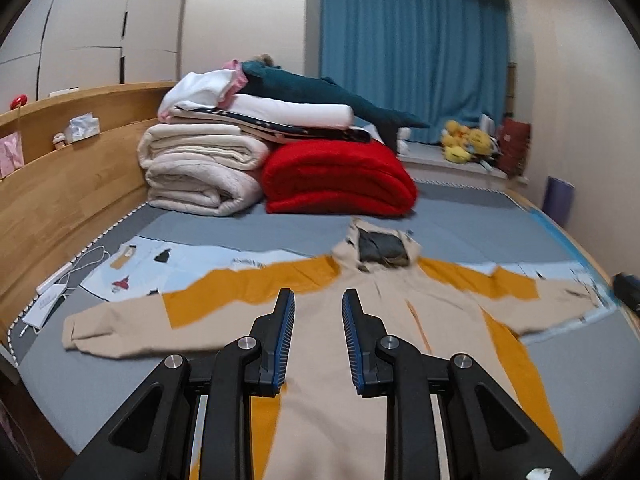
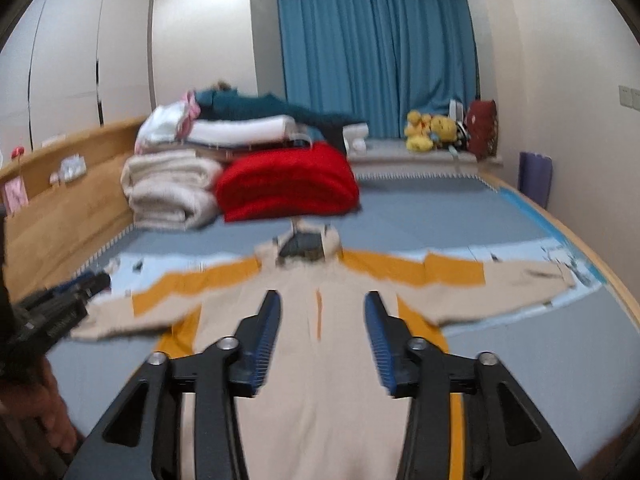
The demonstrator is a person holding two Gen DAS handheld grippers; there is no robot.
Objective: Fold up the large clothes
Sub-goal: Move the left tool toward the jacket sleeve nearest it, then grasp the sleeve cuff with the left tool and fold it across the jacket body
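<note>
The hoodie (image 1: 332,320) lies flat in the middle of the frame on the bed (image 1: 540,380), sleeves spread wide, and we hold nothing: the left hand-held gripper (image 1: 318,300) is narrowly open, the right hand-held gripper (image 2: 322,300) wider. If we pinch one layer only, the fold could drag crooked. The red blanket (image 1: 340,176) above and the cables (image 1: 80,264) at left crowd the spread.

Soft matt cloth hoodie (image 1: 320,360); smooth wood headboard (image 1: 72,184); fluffy red blanket (image 1: 340,176).
</note>
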